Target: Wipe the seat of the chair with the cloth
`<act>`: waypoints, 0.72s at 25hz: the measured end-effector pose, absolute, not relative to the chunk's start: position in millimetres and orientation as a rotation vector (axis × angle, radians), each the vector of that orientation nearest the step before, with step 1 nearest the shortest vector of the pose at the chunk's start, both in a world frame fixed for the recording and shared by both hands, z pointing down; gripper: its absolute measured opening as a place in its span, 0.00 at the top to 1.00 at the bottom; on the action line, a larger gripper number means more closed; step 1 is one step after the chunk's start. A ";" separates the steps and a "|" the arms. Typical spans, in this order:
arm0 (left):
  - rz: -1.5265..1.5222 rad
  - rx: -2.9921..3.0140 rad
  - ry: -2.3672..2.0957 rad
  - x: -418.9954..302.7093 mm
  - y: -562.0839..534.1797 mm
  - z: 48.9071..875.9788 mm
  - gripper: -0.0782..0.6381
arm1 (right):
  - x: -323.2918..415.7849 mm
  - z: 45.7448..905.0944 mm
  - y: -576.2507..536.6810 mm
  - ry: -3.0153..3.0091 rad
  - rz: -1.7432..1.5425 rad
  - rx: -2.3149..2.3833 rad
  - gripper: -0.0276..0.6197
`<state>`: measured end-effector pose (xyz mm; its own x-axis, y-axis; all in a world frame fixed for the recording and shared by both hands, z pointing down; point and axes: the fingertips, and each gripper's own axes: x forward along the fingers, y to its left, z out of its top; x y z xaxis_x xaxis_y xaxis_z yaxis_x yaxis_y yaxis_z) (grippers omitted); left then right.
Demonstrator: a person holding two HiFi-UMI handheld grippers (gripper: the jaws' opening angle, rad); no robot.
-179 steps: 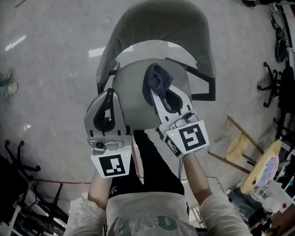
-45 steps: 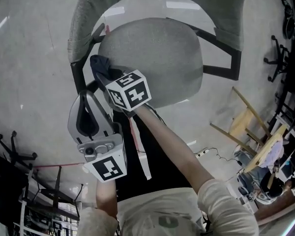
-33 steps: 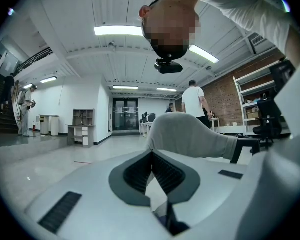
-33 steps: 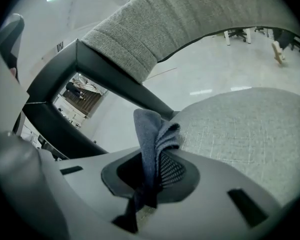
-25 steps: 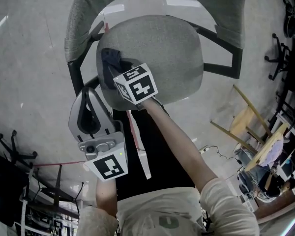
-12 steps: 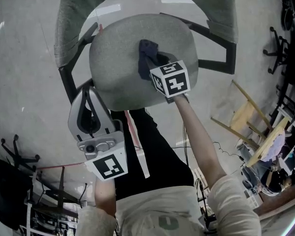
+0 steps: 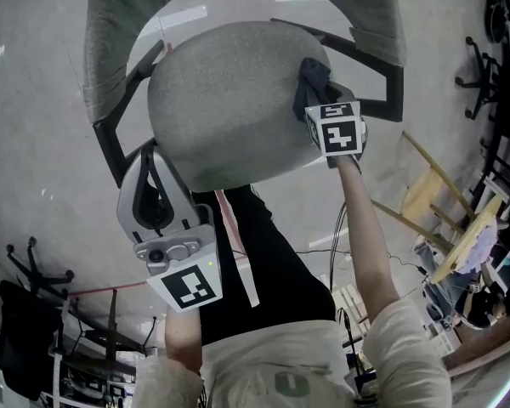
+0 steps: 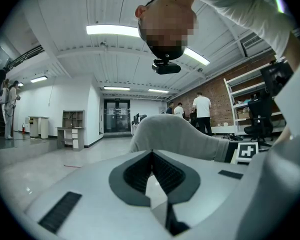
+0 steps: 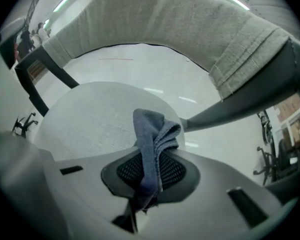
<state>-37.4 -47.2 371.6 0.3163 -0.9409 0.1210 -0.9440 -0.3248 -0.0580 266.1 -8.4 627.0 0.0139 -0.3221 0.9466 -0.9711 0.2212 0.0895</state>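
Observation:
The chair's round grey seat (image 7: 225, 100) fills the top middle of the head view, with its grey backrest (image 7: 110, 24) curving round the far side. My right gripper (image 7: 316, 83) is at the seat's right edge, shut on the dark blue cloth (image 7: 311, 75), which bunches out past the jaws (image 9: 152, 139) over the seat (image 9: 90, 124). My left gripper (image 7: 153, 181) hangs off the seat's near left edge, jaws closed together with nothing between them (image 8: 152, 171).
The chair's black frame arms (image 7: 382, 66) run along both sides of the seat. A wooden stool (image 7: 425, 202) stands at the right, and black chair bases (image 7: 25, 270) lie at the left. People stand far off in the left gripper view.
My right gripper has swept the cloth across the seat from the left edge to the right edge. The left gripper has stayed in place.

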 end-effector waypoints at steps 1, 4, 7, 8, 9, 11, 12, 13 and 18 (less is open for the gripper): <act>0.208 2.530 -1.810 -37.1 -45.8 371.5 0.87 | 270.7 626.4 -6.9 -1.479 0.798 1.278 0.87; 0.207 2.536 -1.807 -35.2 -42.6 368.8 0.87 | 281.0 624.6 -5.0 -1.418 0.732 1.277 0.87; 0.211 2.540 -1.810 -34.3 -43.5 367.2 0.87 | 288.1 625.9 -8.1 -1.369 0.676 1.283 0.87; 0.213 2.538 -1.811 -34.2 -44.2 367.8 0.87 | 290.2 626.6 -8.7 -1.355 0.664 1.283 0.87; 0.213 2.536 -1.814 -34.5 -44.3 368.3 0.87 | 292.0 626.9 -8.7 -1.343 0.653 1.282 0.87; 0.210 2.534 -1.818 -36.3 -42.1 368.4 0.87 | 295.7 627.0 -6.9 -1.322 0.634 1.283 0.87; 0.209 2.535 -1.819 -37.5 -40.3 368.2 0.87 | 297.7 626.7 -5.5 -1.313 0.632 1.288 0.87; 0.209 2.535 -1.819 -38.4 -38.9 368.5 0.87 | 299.7 626.5 -4.5 -1.304 0.637 1.298 0.87; 0.219 2.518 -1.834 -43.1 -39.2 372.7 0.87 | 300.3 620.6 -9.7 -1.312 0.667 1.369 0.87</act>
<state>-43.1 -39.2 372.7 0.3004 -0.9457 0.1245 -0.9484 -0.3101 -0.0668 300.3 -9.7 620.6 0.2359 -0.3334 0.9128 -0.9338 0.1821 0.3079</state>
